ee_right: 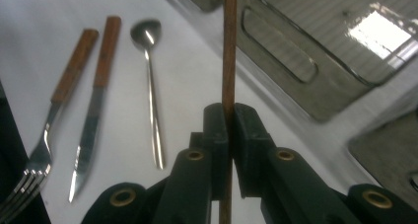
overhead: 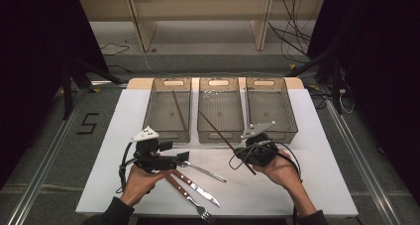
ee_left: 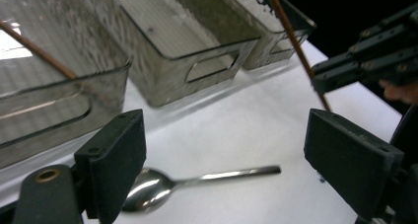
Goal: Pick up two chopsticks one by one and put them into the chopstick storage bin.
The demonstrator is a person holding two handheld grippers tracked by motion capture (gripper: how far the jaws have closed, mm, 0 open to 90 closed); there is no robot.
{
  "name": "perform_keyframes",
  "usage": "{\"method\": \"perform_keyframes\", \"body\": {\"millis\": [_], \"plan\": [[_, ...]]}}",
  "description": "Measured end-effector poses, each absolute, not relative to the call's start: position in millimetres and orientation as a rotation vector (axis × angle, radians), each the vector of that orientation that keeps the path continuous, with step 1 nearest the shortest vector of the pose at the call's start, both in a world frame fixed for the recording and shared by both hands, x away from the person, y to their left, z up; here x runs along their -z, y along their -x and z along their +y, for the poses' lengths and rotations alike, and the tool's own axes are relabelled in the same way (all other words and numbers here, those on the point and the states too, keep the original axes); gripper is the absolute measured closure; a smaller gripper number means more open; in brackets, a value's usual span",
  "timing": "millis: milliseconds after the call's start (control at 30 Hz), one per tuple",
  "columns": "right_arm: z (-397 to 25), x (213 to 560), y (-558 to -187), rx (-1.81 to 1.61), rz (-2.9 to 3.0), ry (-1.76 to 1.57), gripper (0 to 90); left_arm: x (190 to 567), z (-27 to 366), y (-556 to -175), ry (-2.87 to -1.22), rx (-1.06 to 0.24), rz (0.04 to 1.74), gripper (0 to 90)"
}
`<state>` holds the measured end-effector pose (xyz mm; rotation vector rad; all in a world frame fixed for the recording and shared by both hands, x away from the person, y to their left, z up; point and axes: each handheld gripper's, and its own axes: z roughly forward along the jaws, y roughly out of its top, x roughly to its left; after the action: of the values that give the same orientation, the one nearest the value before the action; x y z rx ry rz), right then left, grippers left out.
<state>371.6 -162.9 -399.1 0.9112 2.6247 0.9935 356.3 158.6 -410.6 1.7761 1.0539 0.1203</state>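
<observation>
The right gripper [ee_right: 228, 116] is clamped on a brown chopstick [ee_right: 228, 46], whose far end is cut off by the right gripper view's top edge. The left gripper [ee_left: 224, 155] stands with jaws wide apart just above the spoon [ee_left: 162, 184], whose bowl is partly hidden behind one jaw. In the high view the chopstick [overhead: 218, 131] slants up over the middle bin [overhead: 220, 134].

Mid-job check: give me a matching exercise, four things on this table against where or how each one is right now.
Things:
1. chopstick
2. second chopstick
3. spoon
4. left gripper

States:
A. lying in the leftmost bin
B. open, jaws either side of a utensil
C. clamped in the right gripper
D. flat on the table, bowl by a jaw

Pairs: 1-C, 2-A, 3-D, 4-B
</observation>
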Motion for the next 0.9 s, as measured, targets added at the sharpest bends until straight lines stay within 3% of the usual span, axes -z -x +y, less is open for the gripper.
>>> {"method": "perform_keyframes", "body": {"millis": [533,733,900], "plan": [[-137.4,402.6,-367.3,-1.122,2.571,-0.913,85.3,404.0,124.6,-381.5,-1.717,0.002,1.082,17.8],[-132.4,402.4,-365.5,-1.148,2.561,-0.905,85.3,402.0,115.8,-385.6,-1.695,0.057,1.075,22.6],[-128.3,400.5,-363.4,-1.179,2.554,-0.89,85.3,401.9,106.8,-390.0,-1.69,0.097,1.062,32.2]]}}
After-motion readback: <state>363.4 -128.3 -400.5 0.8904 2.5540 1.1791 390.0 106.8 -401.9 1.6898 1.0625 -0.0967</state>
